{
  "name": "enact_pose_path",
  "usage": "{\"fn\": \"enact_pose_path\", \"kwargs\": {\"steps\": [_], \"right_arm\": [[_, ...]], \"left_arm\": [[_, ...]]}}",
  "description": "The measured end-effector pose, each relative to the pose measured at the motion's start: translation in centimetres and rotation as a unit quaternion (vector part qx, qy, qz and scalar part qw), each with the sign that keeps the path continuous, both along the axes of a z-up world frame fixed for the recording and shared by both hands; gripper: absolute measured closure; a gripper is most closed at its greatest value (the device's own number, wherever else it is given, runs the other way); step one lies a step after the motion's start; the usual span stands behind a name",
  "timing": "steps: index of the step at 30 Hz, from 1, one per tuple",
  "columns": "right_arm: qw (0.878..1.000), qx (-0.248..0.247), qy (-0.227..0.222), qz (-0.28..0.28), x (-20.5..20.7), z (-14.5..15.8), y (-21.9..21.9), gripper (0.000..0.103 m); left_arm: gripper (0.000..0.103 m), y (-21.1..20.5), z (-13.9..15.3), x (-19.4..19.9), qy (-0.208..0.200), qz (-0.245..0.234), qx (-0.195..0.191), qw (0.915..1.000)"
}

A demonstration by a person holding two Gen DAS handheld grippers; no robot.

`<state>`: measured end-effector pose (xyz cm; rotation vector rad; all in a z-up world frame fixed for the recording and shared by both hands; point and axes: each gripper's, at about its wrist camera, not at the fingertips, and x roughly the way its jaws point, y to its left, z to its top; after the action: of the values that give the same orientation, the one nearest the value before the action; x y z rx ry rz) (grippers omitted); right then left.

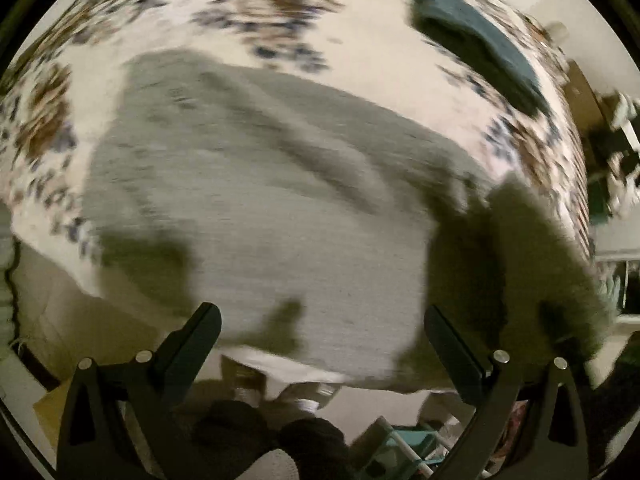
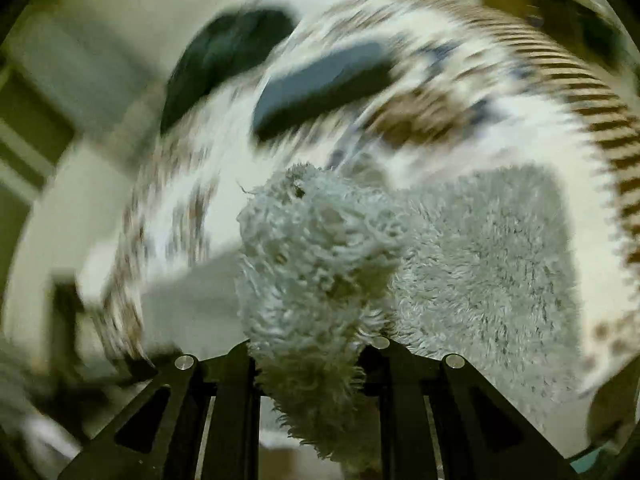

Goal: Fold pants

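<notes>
Fluffy pale-grey fleece pants (image 1: 264,200) lie spread on the floral-patterned bed (image 1: 360,52), one bunched edge pinched in the right tongs (image 2: 310,356), nearer the fold, while the left tongs (image 1: 320,320) hover wide apart above the near hem.

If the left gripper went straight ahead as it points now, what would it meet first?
Probably the grey fleece pants spread on the patterned bedspread; the open left gripper faces them, though blur hides the depth.
</notes>
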<state>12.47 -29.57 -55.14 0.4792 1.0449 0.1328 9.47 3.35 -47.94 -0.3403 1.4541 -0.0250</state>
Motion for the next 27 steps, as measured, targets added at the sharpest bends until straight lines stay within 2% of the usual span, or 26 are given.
{"fn": "enact_pose_path", "kwargs": {"steps": [3, 5, 6, 7, 8, 11, 15, 17, 20, 23, 24, 25, 26, 27], "right_arm": [[0.997, -0.036, 0.041, 0.057, 0.1, -4.1, 6.0, 0.085], [0.992, -0.055, 0.082, 0.084, 0.1, -6.1, 8.2, 0.077], [0.988, -0.057, 0.111, 0.092, 0.2, -7.0, 8.8, 0.07], [0.986, -0.046, 0.126, 0.1, 0.4, -7.3, 8.9, 0.05], [0.985, -0.022, 0.134, 0.108, -0.1, -7.2, 9.0, 0.036], [0.986, 0.04, 0.126, 0.104, -1.2, -5.2, 7.6, 0.018], [0.99, 0.056, 0.123, 0.039, -2.7, -2.5, 2.6, 0.018], [0.991, 0.041, 0.13, -0.004, -2.8, -2.0, -0.2, 0.018], [0.986, -0.001, 0.15, -0.066, -3.9, -2.8, -4.8, 0.018], [0.981, 0.003, 0.157, -0.11, -4.1, -3.6, -8.4, 0.018], [0.98, 0.004, 0.159, -0.119, -3.9, -3.6, -9.3, 0.018], [0.978, 0.003, 0.163, -0.127, -3.7, -3.7, -10.1, 0.018], [0.977, 0.0, 0.167, -0.133, -3.6, -3.9, -10.9, 0.018], [0.976, 0.0, 0.17, -0.135, -3.6, -4.1, -11.6, 0.018]], "left_arm": [[0.0, 2.7, -0.7, -0.1, 0.006, 0.019, 0.004, 0.9998], [0.0, 4.3, -0.8, -0.4, 0.004, 0.027, 0.006, 0.9996], [0.0, 4.8, -0.6, -0.5, 0.002, 0.027, 0.006, 0.9996], [0.0, 4.9, -0.4, -0.4, -0.003, 0.026, 0.004, 0.9997], [0.0, 4.7, 0.0, -0.3, -0.009, 0.021, 0.003, 0.9997], [0.0, 3.3, 1.4, 0.5, -0.029, -0.005, -0.002, 0.9996], [0.0, -1.2, 2.8, 2.5, -0.059, -0.049, -0.008, 0.997], [0.0, -3.9, 2.5, 3.6, -0.061, -0.066, -0.016, 0.9958], [0.0, -8.0, 0.2, 4.8, -0.028, -0.093, -0.022, 0.9951], [0.005, -12.1, -3.2, 5.2, 0.007, -0.136, -0.018, 0.9905], [0.024, -13.2, -4.6, 5.1, 0.024, -0.152, -0.017, 0.9879], [0.061, -13.8, -5.9, 4.8, 0.04, -0.163, -0.011, 0.9858], [0.08, -14.1, -6.8, 4.4, 0.051, -0.168, -0.01, 0.9843], [0.089, -14.0, -7.3, 3.8, 0.056, -0.165, -0.019, 0.9844]]}}
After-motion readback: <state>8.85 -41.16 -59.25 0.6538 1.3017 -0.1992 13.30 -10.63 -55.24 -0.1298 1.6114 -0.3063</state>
